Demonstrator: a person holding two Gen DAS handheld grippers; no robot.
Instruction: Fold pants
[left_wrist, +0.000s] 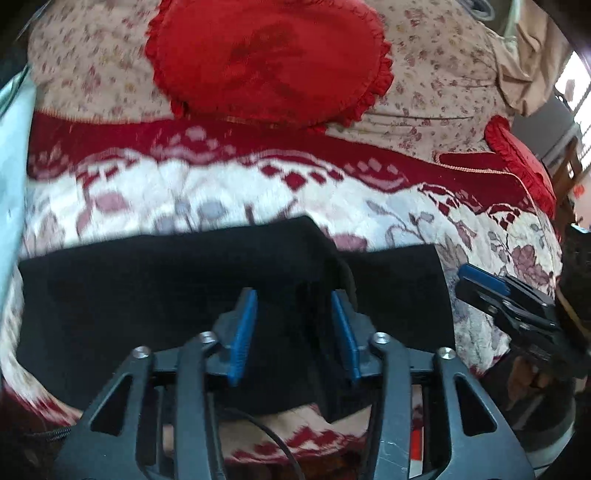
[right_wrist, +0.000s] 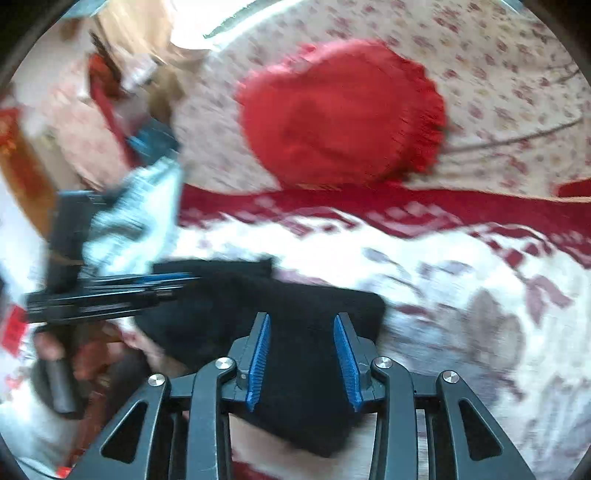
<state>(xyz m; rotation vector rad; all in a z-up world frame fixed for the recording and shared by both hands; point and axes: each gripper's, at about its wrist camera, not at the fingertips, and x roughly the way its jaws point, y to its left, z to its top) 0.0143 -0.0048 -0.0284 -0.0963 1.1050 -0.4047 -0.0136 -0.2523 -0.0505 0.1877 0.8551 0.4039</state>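
left wrist view: black pants (left_wrist: 184, 295) folded near the front edge of the floral blanket (left_wrist: 406, 206) — left gripper (left_wrist: 293, 332) open above them. right gripper (right_wrist: 301, 362) likewise open, gripping nothing — red cushion (left_wrist: 266, 59) by the back edge.

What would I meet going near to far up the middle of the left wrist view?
Left gripper, jaws apart → black pants lying folded → white and red floral blanket → red ruffled cushion against the small-flowered backrest cover.
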